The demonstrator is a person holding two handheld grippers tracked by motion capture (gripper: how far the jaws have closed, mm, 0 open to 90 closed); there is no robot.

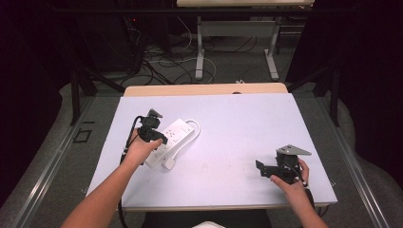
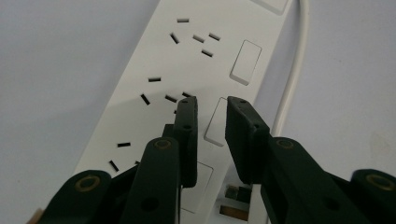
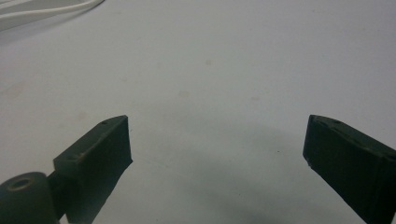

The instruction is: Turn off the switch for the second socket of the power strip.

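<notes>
A white power strip (image 1: 175,134) lies on the left half of the pale table top (image 1: 247,128), with its white cable (image 1: 192,130) looped beside it and its plug (image 1: 169,164) at the near end. My left gripper (image 1: 159,137) hovers over the strip. In the left gripper view its jaws stand a narrow gap apart (image 2: 212,109) with nothing between them, just above a rocker switch (image 2: 216,125) of the strip (image 2: 154,60). My right gripper (image 1: 264,168) is at the near right, wide open (image 3: 217,140) over bare table, holding nothing.
The strip's cable (image 2: 294,70) runs along its right side, and a stretch of it (image 3: 46,11) lies far ahead of the right gripper. Beyond the table's far wooden edge (image 1: 204,89) are floor cables and another table's legs (image 1: 199,52).
</notes>
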